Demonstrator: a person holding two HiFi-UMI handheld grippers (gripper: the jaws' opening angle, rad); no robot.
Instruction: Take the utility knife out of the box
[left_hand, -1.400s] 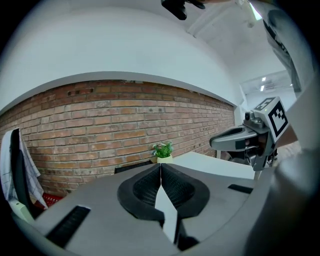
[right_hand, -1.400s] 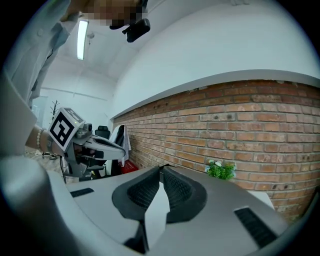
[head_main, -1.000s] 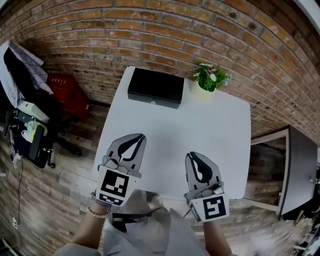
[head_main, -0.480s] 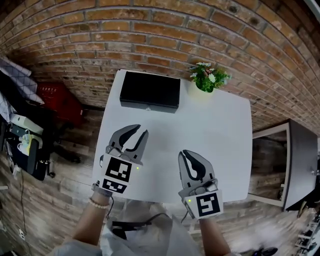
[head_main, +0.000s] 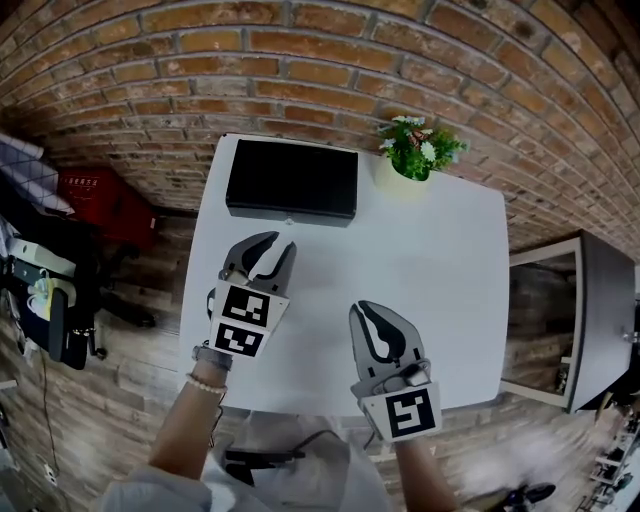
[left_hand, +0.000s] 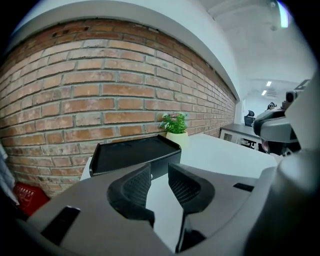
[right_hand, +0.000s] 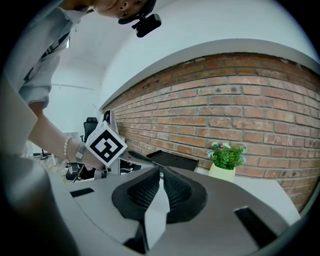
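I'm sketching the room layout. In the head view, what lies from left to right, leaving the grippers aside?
In order: red crate → black box → potted plant → dark side table.

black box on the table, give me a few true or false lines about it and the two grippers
1. The black box is closed. True.
2. The utility knife lies out on the white table. False: no knife shows anywhere on the table.
3. The potted plant stands to the right of the box, near the brick wall. True.
4. The left gripper is clamped on the box. False: its jaws stand apart and empty, short of the box.
5. The right gripper has its jaws together with nothing between them. True.
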